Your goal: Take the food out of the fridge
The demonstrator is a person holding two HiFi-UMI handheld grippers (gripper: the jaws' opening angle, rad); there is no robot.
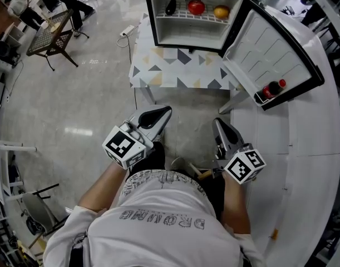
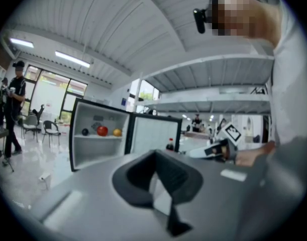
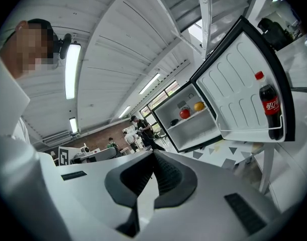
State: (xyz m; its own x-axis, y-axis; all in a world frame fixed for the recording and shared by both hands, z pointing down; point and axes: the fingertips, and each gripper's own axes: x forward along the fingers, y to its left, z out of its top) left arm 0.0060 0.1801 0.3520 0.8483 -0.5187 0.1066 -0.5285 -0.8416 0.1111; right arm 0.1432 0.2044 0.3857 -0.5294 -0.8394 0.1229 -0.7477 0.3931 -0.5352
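Well beyond the closed fingers (image 1: 157, 117) — food (image 1: 196, 6) on fridge (image 1: 183, 33) shelf

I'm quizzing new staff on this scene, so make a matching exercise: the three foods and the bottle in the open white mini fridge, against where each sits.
Things:
1 dark oval vegetable
2 round red fruit
3 round orange-yellow fruit
4 dark cola bottle with red cap

Places, seen from the head view:
A door rack
B wire shelf, middle
C shelf, left end
D shelf, right end

Pairs: 1-C; 2-B; 3-D; 4-A
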